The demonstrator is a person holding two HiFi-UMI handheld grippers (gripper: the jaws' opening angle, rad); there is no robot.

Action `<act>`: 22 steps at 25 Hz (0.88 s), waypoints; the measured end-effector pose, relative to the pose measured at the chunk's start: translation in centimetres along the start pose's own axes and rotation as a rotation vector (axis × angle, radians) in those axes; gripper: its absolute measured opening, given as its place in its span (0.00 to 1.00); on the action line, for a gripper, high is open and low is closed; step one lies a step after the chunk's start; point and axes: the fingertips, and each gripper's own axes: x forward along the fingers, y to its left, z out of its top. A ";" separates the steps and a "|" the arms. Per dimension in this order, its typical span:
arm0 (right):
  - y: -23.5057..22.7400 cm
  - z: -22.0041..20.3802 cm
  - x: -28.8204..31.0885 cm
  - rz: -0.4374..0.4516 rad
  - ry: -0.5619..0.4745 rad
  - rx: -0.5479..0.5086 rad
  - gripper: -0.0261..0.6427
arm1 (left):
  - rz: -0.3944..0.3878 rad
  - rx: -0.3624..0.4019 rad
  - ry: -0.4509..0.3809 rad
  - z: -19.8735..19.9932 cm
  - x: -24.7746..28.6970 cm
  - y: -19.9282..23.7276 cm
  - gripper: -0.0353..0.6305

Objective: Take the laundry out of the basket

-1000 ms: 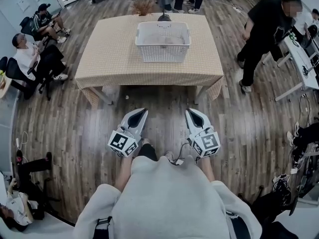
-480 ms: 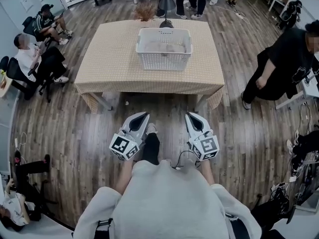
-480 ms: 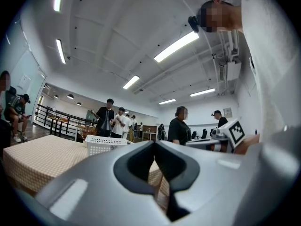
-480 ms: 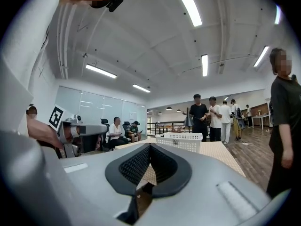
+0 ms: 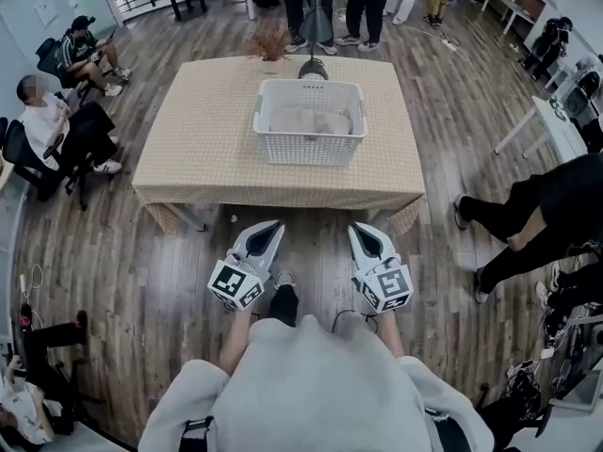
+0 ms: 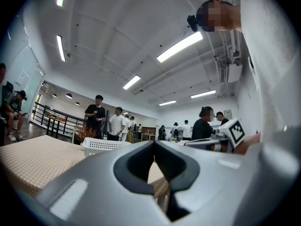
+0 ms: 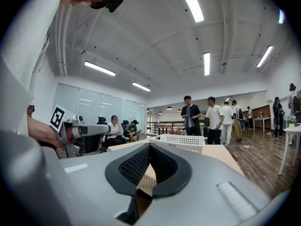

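We find the white laundry basket (image 5: pixel 306 149) on the table (image 5: pixel 203 144), pale laundry (image 5: pixel 309 121) inside, at twelve o'clock and well apart from both grippers. Its long axis runs nine-to-three. Left gripper (image 5: pixel 270 227) and right gripper (image 5: pixel 362 231) are clenched, empty, and equally near.

Open floor (image 5: pixel 315 245) up to the table (image 5: pixel 198 144), bare left, right and front of the basket (image 5: pixel 307 149) (top open). Behind, crowded by lamp (image 5: pixel 312 67) and plant (image 5: pixel 271 39). At right, a passer-by's legs (image 5: pixel 513 222).
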 end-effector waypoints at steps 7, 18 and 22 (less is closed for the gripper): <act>-2.1 1.0 7.7 -0.002 0.015 -0.012 0.04 | -0.008 -0.012 0.002 0.2 3.8 7.0 0.07; -4.7 4.1 19.1 -0.026 0.010 -0.045 0.04 | -0.028 -0.004 -0.027 2.9 8.9 18.1 0.07; -5.3 4.9 21.7 -0.040 0.003 -0.057 0.04 | -0.037 -0.004 -0.043 3.5 10.2 20.8 0.07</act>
